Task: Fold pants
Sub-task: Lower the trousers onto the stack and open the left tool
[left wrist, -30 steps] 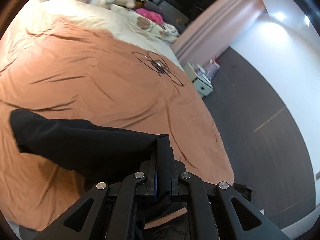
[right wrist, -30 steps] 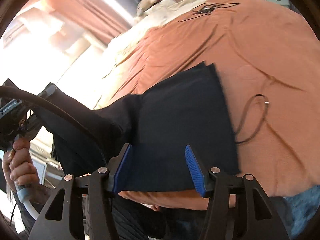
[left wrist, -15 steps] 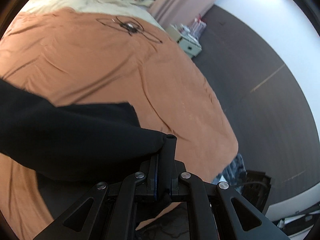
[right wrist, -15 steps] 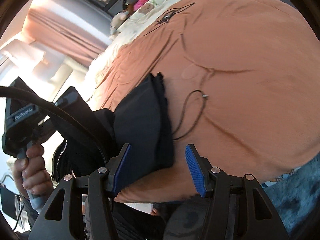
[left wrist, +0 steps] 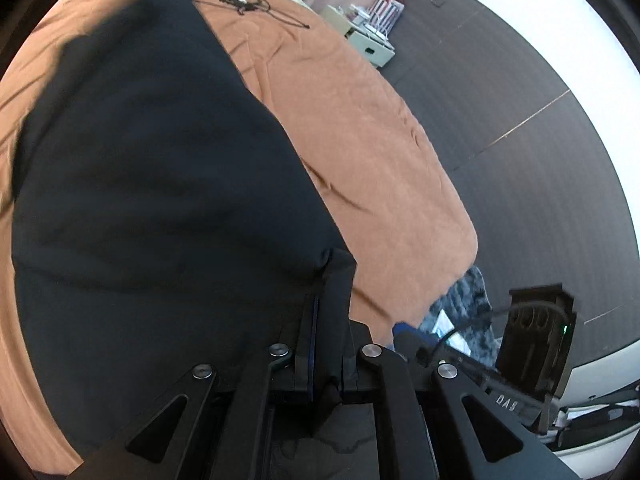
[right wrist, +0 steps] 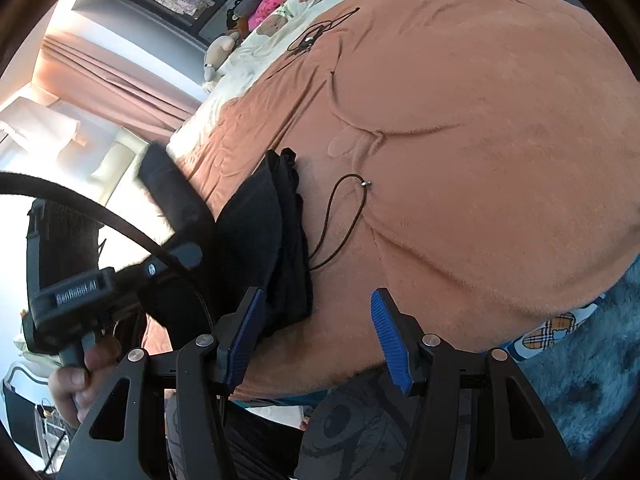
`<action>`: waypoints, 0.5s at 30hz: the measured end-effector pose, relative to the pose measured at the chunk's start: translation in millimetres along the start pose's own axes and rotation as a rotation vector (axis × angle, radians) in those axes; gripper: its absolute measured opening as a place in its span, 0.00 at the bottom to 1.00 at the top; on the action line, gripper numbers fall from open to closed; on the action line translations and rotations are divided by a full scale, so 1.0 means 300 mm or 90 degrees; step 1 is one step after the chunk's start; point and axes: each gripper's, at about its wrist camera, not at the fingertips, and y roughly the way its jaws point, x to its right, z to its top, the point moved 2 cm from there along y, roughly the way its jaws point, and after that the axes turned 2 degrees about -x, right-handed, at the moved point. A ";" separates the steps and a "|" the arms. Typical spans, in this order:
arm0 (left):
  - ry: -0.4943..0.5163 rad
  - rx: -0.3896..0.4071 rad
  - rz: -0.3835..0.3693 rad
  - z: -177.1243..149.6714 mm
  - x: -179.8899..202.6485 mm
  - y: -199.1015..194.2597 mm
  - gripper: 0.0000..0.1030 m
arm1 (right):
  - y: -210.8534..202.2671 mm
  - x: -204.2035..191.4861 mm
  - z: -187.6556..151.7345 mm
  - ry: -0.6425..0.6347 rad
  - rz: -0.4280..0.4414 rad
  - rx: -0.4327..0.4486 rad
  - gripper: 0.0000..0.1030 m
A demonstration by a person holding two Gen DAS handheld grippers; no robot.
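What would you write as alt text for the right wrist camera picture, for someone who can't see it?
The right gripper hangs open over the near edge of an orange bedspread, gripping nothing. To its left, the left gripper, held by a hand, is shut on black pants partly folded on the bed, with a thin dark cord lying beside them.
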 end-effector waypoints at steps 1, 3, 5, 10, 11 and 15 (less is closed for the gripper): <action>0.001 -0.001 0.005 -0.014 -0.002 0.002 0.07 | -0.001 -0.001 -0.001 -0.001 0.001 0.000 0.53; -0.001 -0.004 0.009 -0.031 -0.010 0.006 0.07 | -0.004 -0.008 -0.007 -0.005 0.003 -0.001 0.53; -0.008 -0.009 0.005 -0.052 -0.018 0.007 0.07 | -0.007 -0.015 -0.013 -0.008 0.005 -0.001 0.53; -0.013 -0.019 0.006 -0.085 -0.018 0.009 0.16 | -0.023 -0.029 -0.031 -0.015 0.010 0.001 0.53; -0.019 -0.025 0.000 -0.091 -0.019 0.007 0.33 | -0.026 -0.030 -0.033 -0.016 0.010 0.001 0.53; -0.028 0.005 -0.011 -0.093 -0.025 -0.046 0.64 | -0.033 -0.036 -0.041 -0.018 0.014 0.001 0.53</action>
